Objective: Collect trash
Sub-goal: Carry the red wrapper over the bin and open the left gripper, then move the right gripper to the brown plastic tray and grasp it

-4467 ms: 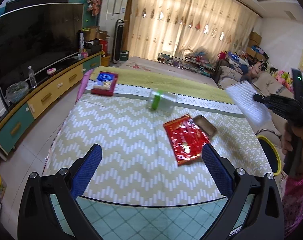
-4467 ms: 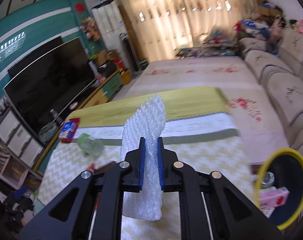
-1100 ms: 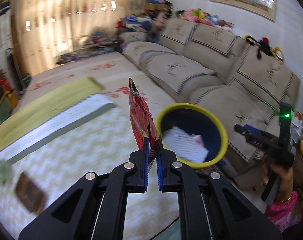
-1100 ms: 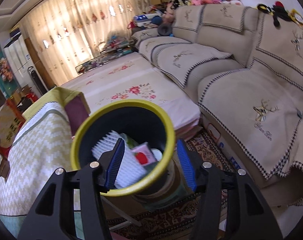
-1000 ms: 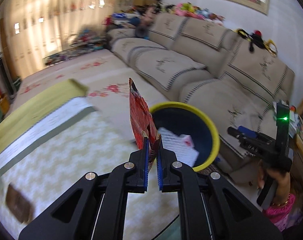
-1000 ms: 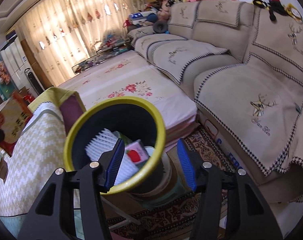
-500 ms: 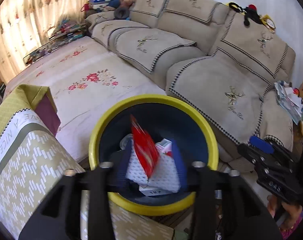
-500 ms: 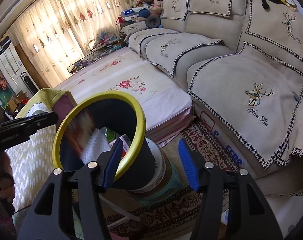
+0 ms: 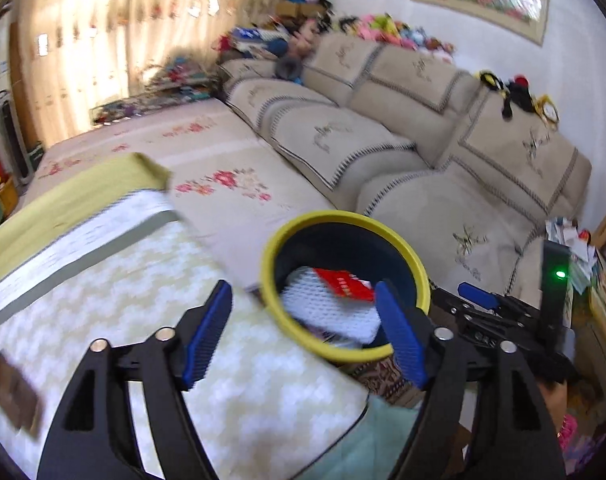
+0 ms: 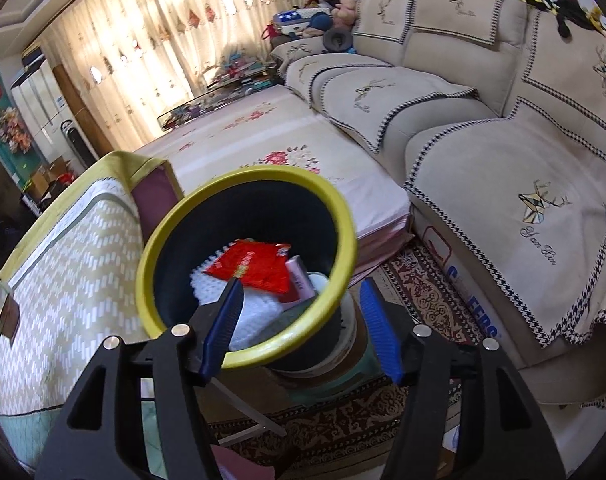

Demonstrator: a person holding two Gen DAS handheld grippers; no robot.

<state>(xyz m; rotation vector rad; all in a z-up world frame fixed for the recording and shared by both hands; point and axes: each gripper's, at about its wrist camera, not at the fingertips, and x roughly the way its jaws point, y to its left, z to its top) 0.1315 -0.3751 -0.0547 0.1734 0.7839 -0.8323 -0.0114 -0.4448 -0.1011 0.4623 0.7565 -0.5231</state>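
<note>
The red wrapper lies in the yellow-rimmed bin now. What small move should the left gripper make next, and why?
Probably swing the left gripper back over the table toward the brown piece lying there. Its jaws are opening with nothing between them, and the red wrapper already rests on the white foam sheet inside the bin, so this drop looks finished.

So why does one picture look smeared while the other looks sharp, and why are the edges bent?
Left wrist view: motion blur smears the patterned tablecloth and curtains. Right wrist view: sharp, the sofa embroidery is readable and the red wrapper crisp. Both views: fisheye lenses bow straight lines and darken the corners.
</note>
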